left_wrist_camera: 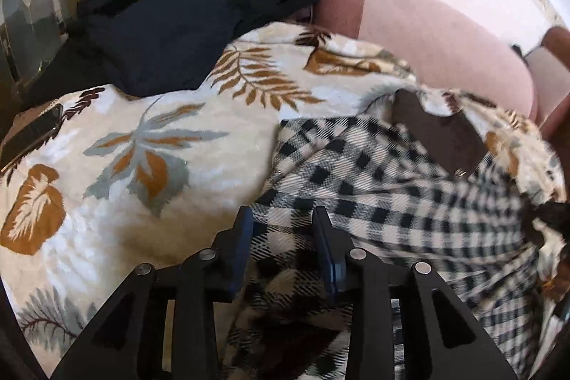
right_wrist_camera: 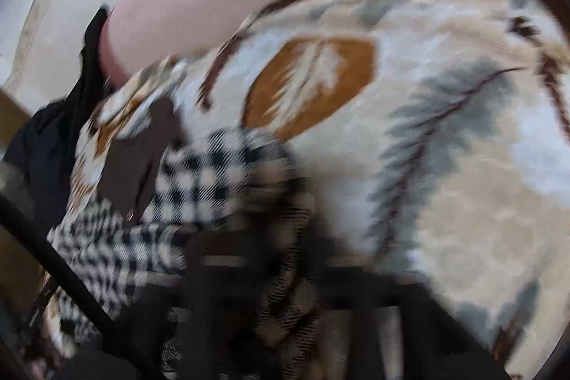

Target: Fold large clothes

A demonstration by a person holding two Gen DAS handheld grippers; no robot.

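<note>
Two hand-held grippers (left_wrist_camera: 283,223) (right_wrist_camera: 263,237) over checked garment (left_wrist_camera: 374,180) on leaf-print blanket (left_wrist_camera: 142,145).

Left gripper (left_wrist_camera: 283,219) low in the frame, pointing down at a black-and-white checked garment (left_wrist_camera: 392,202). Jaws parted, blue-edged fingers (left_wrist_camera: 240,237) standing either side of a fold of the checked cloth, with a gap showing at the left finger. Checked garment spread to the right over a cream blanket (left_wrist_camera: 142,138) printed with brown and grey leaves. Dark brown patch (left_wrist_camera: 434,130) at the garment's upper edge. Dark navy clothing (left_wrist_camera: 171,24) heaped at the blanket's far side. Pink sofa (left_wrist_camera: 427,34) behind. Dark flat phone-like object (left_wrist_camera: 35,130) lying at the blanket's left edge.
</note>
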